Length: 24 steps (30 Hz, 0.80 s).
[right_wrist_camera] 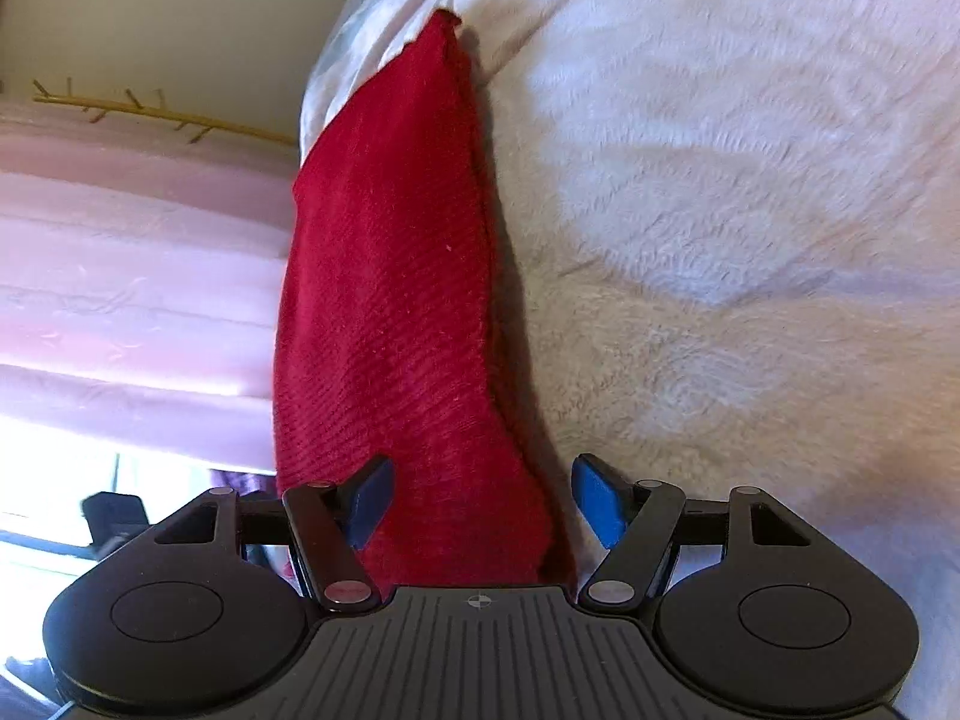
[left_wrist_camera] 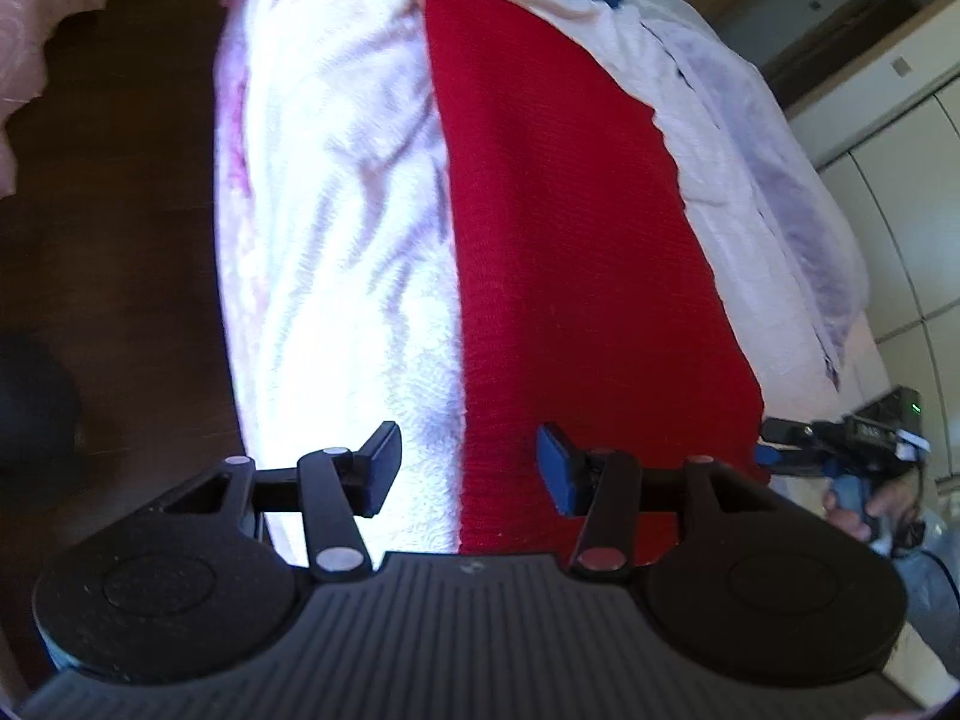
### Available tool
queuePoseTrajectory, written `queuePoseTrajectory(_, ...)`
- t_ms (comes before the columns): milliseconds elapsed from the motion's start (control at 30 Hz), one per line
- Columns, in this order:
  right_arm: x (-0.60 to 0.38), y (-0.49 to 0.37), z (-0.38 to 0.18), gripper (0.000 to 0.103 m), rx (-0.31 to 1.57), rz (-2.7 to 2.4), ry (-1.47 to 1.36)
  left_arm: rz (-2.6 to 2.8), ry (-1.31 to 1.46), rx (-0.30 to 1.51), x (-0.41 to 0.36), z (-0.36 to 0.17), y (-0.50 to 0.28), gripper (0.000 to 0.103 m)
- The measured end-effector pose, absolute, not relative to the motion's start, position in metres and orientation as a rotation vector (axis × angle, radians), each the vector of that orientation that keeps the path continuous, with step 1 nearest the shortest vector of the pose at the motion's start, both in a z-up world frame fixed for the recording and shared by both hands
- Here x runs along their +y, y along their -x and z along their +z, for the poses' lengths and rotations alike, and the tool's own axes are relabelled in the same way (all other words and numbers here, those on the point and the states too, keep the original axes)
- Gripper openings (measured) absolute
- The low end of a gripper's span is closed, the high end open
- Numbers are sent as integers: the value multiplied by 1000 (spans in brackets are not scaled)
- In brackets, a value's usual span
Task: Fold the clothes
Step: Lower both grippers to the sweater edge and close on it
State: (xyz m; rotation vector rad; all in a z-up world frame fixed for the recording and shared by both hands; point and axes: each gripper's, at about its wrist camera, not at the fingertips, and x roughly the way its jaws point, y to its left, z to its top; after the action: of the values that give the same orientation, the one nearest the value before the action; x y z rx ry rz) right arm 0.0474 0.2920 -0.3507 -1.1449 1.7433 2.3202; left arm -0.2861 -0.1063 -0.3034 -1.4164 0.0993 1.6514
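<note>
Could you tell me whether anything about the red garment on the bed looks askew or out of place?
Nothing stands out. The red garment lies flat as a long folded strip on the white blanket. Both the left gripper and right gripper are open at its near end.

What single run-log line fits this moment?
task: fold clothes | left hand-held gripper: open | right hand-held gripper: open | red cloth: flat on white blanket

A bed with a white fluffy blanket [left_wrist_camera: 336,240] stands on dark wooden floor [left_wrist_camera: 120,180]; pink curtains [right_wrist_camera: 132,276] hang by a bright window [right_wrist_camera: 48,444].
</note>
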Motion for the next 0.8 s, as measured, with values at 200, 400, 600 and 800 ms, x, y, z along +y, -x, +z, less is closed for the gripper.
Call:
queuePoseTrajectory(200,288,-39,-368,68,1838,2396,1215,1525,1450,15,-101,-333,291,47)
queuePoseTrajectory(400,280,-28,-383,50,1883,2413,1308,1401,1495,-125,-105,-357,294,46)
queuePoseTrajectory(600,285,-26,-392,41,1974,2394,1303,1333,1540,-190,-99,-374,304,38)
queuePoseTrajectory(800,281,-35,-388,16,1975,2403,1285,1309,1474,-145,-101,-367,305,9)
